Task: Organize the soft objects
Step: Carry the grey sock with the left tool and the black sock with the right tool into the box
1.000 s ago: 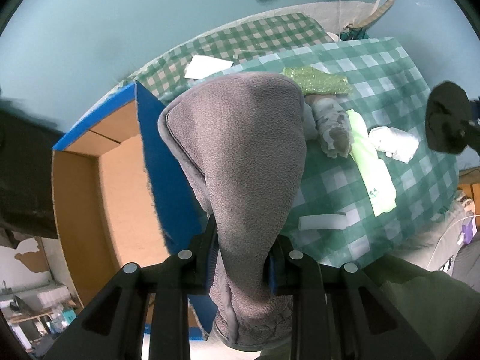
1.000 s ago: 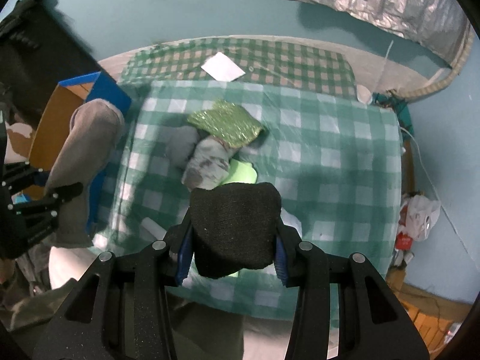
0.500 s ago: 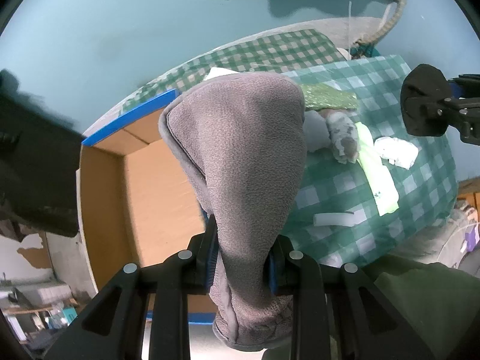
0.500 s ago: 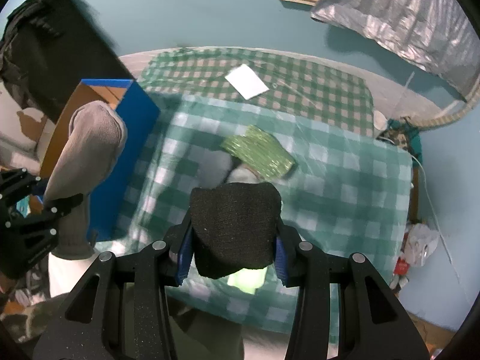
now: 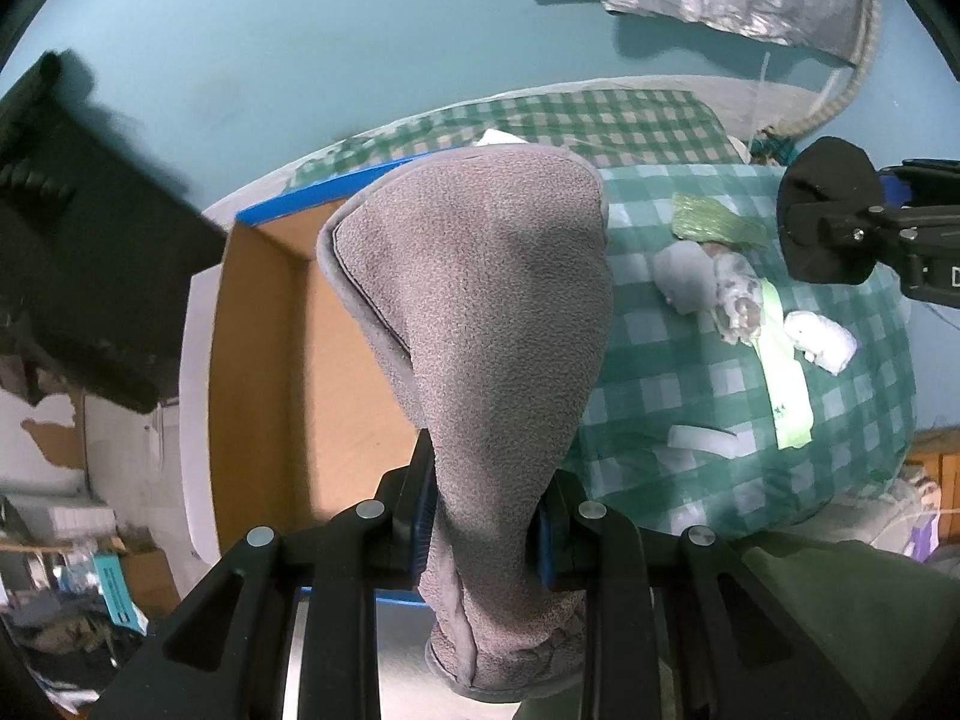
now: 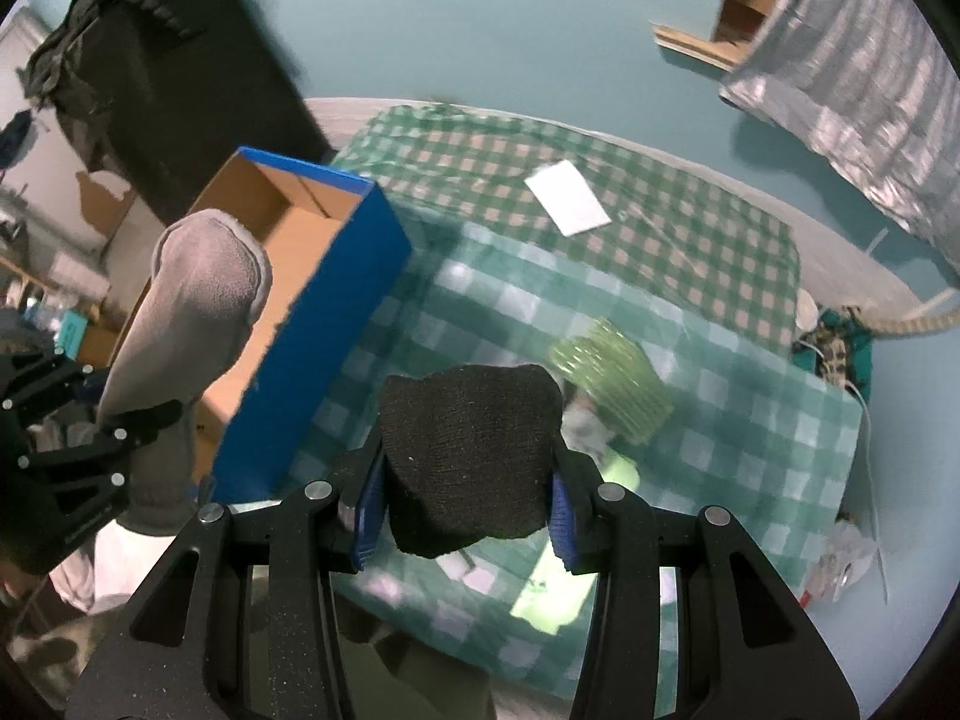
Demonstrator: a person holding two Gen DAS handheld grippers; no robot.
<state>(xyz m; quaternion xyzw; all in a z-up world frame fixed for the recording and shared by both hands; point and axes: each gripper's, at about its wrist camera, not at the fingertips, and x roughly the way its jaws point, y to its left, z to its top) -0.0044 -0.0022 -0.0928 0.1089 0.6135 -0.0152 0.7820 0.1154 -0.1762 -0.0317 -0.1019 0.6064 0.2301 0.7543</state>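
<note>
Left wrist: grey fleece over box

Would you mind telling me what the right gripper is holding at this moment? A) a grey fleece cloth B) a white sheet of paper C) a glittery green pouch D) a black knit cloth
D: the right gripper is shut on the black cloth, which sits between its fingers, while the grey cloth is in the left gripper.

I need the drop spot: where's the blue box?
In the right wrist view, the blue box sits open at left, against the checked table's left edge.
</note>
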